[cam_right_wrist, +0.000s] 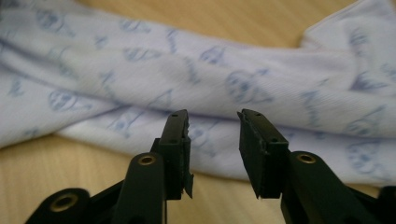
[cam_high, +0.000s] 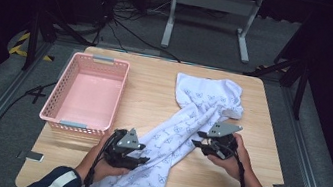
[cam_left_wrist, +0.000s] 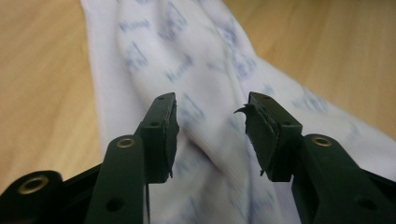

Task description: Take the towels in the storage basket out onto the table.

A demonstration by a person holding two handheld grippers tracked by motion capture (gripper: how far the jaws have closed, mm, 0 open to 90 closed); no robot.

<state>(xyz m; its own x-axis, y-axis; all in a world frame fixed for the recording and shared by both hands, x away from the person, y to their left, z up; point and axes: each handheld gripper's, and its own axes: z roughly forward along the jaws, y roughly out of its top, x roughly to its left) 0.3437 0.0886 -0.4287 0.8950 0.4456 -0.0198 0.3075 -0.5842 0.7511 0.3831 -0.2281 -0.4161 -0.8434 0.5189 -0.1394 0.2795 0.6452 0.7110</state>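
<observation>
Over the white cloth (cam_high: 184, 127), both hand-held grippers hover level, jaws apart.

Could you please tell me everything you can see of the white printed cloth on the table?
The white cloth looks like soft ribbed knit with a pale blue printed pattern. It lies twisted in a diagonal band across the wooden table, bunched at the far end, its near end at the front edge. Both grippers are beside it, jaws apart and not pinching it.
</observation>
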